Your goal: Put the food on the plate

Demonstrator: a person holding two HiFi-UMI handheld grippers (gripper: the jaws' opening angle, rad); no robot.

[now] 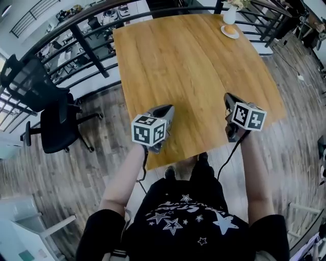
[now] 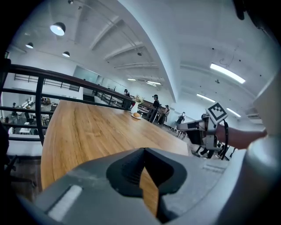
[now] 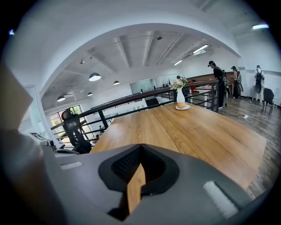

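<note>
A round bun (image 1: 229, 29) lies on a small white plate (image 1: 230, 32) at the far right corner of the wooden table (image 1: 188, 71), beside a white vase (image 1: 229, 15) with flowers. In the right gripper view the bun (image 3: 181, 105) and plate (image 3: 182, 107) are far ahead. My left gripper (image 1: 169, 108) hovers over the table's near edge, jaws closed together, nothing in them. My right gripper (image 1: 227, 96) hangs near the near right corner, also shut and empty. Both are far from the plate. The left gripper view shows the right gripper (image 2: 182, 127) off to its right.
A black railing (image 1: 86, 46) runs along the table's far and left sides. A black office chair (image 1: 56, 120) stands on the wood floor to the left. People stand in the distance beyond the railing (image 3: 215, 77).
</note>
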